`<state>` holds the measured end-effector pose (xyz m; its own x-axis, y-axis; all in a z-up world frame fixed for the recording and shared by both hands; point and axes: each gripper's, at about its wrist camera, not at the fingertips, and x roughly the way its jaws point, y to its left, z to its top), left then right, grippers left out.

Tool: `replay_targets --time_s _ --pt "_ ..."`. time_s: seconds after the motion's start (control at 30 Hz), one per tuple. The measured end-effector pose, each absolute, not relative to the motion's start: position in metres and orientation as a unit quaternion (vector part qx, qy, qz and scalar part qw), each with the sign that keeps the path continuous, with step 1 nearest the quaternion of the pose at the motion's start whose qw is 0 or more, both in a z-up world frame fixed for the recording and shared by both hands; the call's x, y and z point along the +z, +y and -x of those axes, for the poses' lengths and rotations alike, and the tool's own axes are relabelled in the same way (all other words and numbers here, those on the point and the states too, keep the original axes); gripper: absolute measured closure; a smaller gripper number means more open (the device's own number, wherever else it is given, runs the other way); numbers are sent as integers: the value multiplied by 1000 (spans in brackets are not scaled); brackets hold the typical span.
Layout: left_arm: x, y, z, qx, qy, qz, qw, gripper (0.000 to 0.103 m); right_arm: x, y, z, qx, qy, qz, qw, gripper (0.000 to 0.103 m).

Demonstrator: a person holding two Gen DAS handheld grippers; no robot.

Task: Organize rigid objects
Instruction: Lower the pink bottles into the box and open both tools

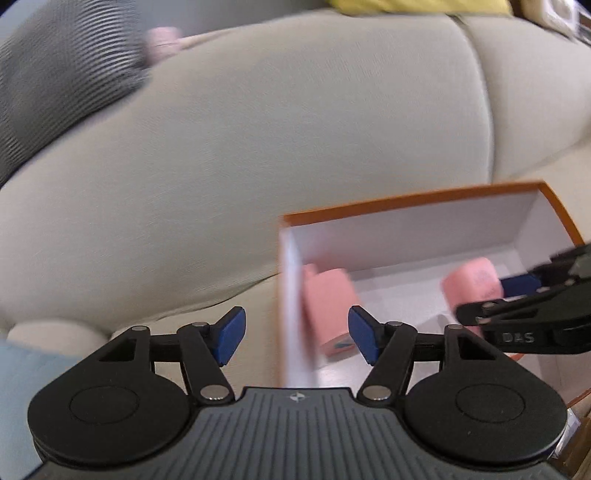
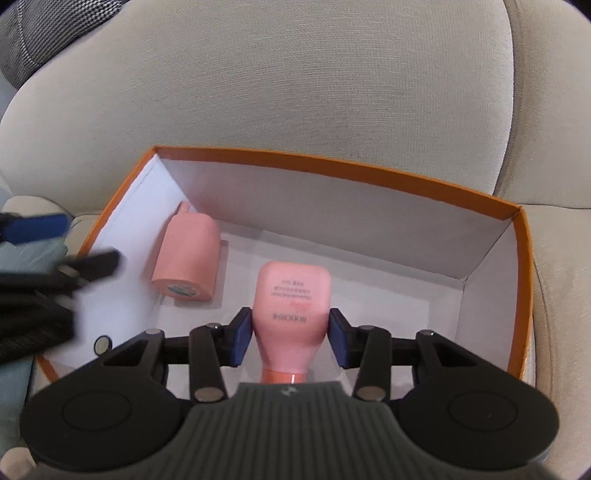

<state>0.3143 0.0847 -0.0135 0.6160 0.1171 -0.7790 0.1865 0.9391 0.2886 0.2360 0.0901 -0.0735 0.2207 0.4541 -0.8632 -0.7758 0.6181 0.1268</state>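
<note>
An orange-rimmed white box [image 2: 332,168] sits on a beige sofa. A pink bottle [image 2: 188,254] lies on its side at the box's left; it also shows in the left wrist view [image 1: 328,306]. My right gripper [image 2: 291,338] is over the box, its blue pads touching both sides of a pink tube [image 2: 291,310], cap toward the camera. In the left wrist view the tube [image 1: 472,284] and right gripper [image 1: 524,299] show at the right. My left gripper [image 1: 295,338] is open and empty, over the box's left wall [image 1: 291,295].
The beige sofa backrest [image 1: 258,147] fills the background, with a grey patterned cushion [image 1: 55,81] at the far left and a yellow one [image 1: 406,5] on top. A small pink object [image 1: 162,40] lies near the grey cushion. Light blue fabric [image 2: 22,266] lies left of the box.
</note>
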Motion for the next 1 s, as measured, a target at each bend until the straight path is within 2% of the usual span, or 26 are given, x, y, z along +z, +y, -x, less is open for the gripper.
replay_targets --time_s 0.1,0.23,0.27,0.33,0.43,0.5,1.0 --pt "-12 106 -314 -4 469 -151 870 30 -76 92 -232 407 480 171 758 58" --pt "-21 132 -319 -21 512 -96 853 46 -78 98 -229 405 486 177 754 58" --pt "-24 138 -321 -31 522 -75 849 47 -78 100 -228 406 485 178 754 58" --pt "-31 144 -324 -48 537 -43 841 62 -78 103 -226 408 484 177 754 58" --pt "-32 144 -319 -57 547 -30 834 78 -79 107 -223 411 485 177 751 58" --pt "-34 145 -317 -62 551 -22 832 84 -78 108 -222 413 485 179 750 58" --pt "-24 129 -265 -104 586 37 803 86 -92 136 -230 434 500 189 725 58"
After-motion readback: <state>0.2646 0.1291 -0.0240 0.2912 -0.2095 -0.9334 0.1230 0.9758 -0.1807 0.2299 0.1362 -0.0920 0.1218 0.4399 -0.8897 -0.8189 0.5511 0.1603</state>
